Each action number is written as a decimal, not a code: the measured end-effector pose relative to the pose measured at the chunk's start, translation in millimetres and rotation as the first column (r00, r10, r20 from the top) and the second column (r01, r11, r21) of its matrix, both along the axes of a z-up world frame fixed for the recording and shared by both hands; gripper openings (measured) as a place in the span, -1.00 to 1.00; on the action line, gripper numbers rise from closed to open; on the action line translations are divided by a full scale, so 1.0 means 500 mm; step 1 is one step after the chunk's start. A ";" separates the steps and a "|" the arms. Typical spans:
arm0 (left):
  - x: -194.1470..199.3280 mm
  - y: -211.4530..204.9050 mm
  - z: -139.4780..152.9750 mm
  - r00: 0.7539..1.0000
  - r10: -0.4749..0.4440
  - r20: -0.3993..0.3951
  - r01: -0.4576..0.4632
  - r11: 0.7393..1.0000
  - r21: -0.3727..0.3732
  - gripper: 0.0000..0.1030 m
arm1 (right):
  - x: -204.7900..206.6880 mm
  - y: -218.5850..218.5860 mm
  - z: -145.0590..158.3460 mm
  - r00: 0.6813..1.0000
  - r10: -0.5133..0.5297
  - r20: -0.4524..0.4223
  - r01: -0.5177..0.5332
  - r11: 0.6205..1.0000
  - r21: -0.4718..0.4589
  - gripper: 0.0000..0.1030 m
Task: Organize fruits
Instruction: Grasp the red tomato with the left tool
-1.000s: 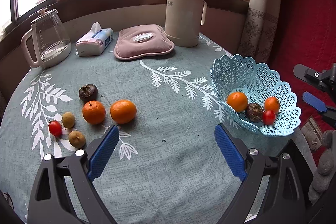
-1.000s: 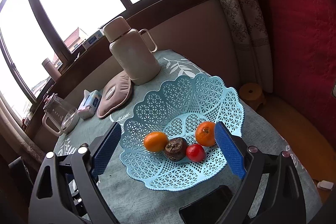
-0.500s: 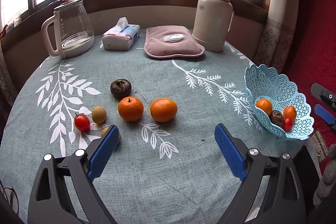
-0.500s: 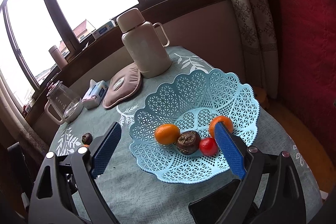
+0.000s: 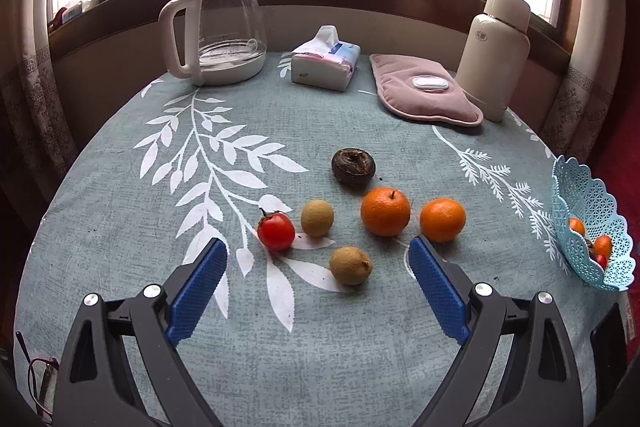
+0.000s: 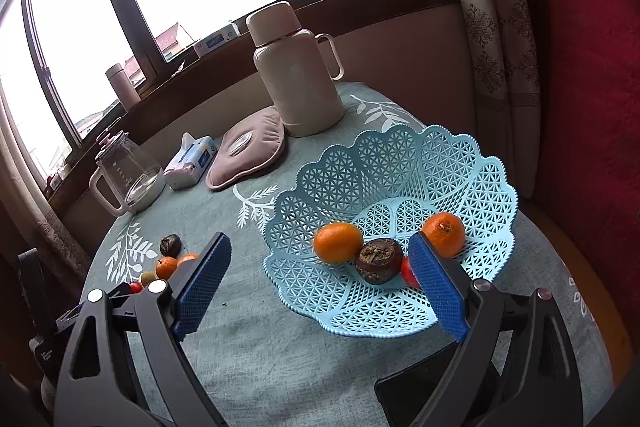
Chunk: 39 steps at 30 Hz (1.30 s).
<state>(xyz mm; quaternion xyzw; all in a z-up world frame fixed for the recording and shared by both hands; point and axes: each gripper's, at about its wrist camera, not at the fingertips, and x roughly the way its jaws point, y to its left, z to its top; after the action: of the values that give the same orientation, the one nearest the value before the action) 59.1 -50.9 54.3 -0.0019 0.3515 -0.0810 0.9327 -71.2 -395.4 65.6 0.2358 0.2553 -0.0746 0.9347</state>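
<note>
Six fruits lie loose on the tablecloth (image 5: 120,227) ahead of the left gripper (image 5: 318,267), whose jaws stand wide with nothing between them. From left to right they are a red tomato (image 5: 276,231), a small tan fruit (image 5: 317,217) just beside it, a second tan fruit (image 5: 351,265) nearest the jaws, a dark wrinkled fruit (image 5: 353,166) further back, a stemmed orange (image 5: 385,211) and a second orange (image 5: 442,219) close beside it.

The likely trouble is the crowding: wide jaws coming down on the near tan fruit could nudge the tomato or set an orange rolling, and round fruit on cloth may run toward the table's edge. The right-hand blue pad already sits just in front of the second orange. A tomato squeezed hard may split.

At the back stand a glass kettle (image 5: 216,35), a tissue pack (image 5: 326,65), a pink heat pad (image 5: 424,93) and a cream flask (image 5: 496,55) — all well apart from the fruit and not in the way.

At the far right, the blue basket (image 6: 400,163) holds two oranges, a dark fruit and something red partly hidden. The right gripper (image 6: 320,285) hovers before it, jaws wide and empty — it could obstruct the drop.
</note>
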 end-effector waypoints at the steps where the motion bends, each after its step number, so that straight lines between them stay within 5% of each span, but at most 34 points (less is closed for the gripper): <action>1: 0.004 0.010 0.000 1.000 0.012 0.002 -0.012 1.000 -0.001 0.78 | 0.002 0.002 -0.001 1.000 0.003 -0.002 -0.003 1.000 -0.001 0.78; 7: 0.026 0.055 -0.010 0.997 0.074 0.002 -0.074 0.997 -0.002 0.75 | 0.004 0.012 -0.005 1.000 0.014 -0.011 -0.014 1.000 -0.006 0.78; 14: 0.062 0.051 -0.045 0.997 0.068 -0.035 -0.066 0.997 0.038 0.44 | 0.004 0.019 -0.006 1.000 0.021 -0.014 -0.021 1.000 -0.011 0.78; 21: 0.101 0.033 -0.071 0.996 0.039 -0.084 -0.034 0.998 0.061 -0.12 | 0.007 0.025 -0.005 1.000 0.026 -0.015 -0.027 0.999 -0.022 0.78; 27: 0.116 0.018 -0.075 0.996 0.009 -0.091 -0.002 0.997 0.081 -0.40 | 0.010 0.030 -0.009 0.999 0.032 -0.023 -0.032 0.999 -0.026 0.78; 39: 0.083 0.063 -0.066 0.997 0.021 -0.076 -0.023 0.999 -0.023 -0.46 | 0.015 0.061 -0.014 0.998 0.062 -0.030 -0.064 0.997 -0.051 0.78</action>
<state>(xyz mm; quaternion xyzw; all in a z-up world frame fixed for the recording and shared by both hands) 100.6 -19.5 21.3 -0.0199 0.3854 -0.0748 0.9195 -63.9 -365.1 58.7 0.2022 0.2737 -0.0549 0.9387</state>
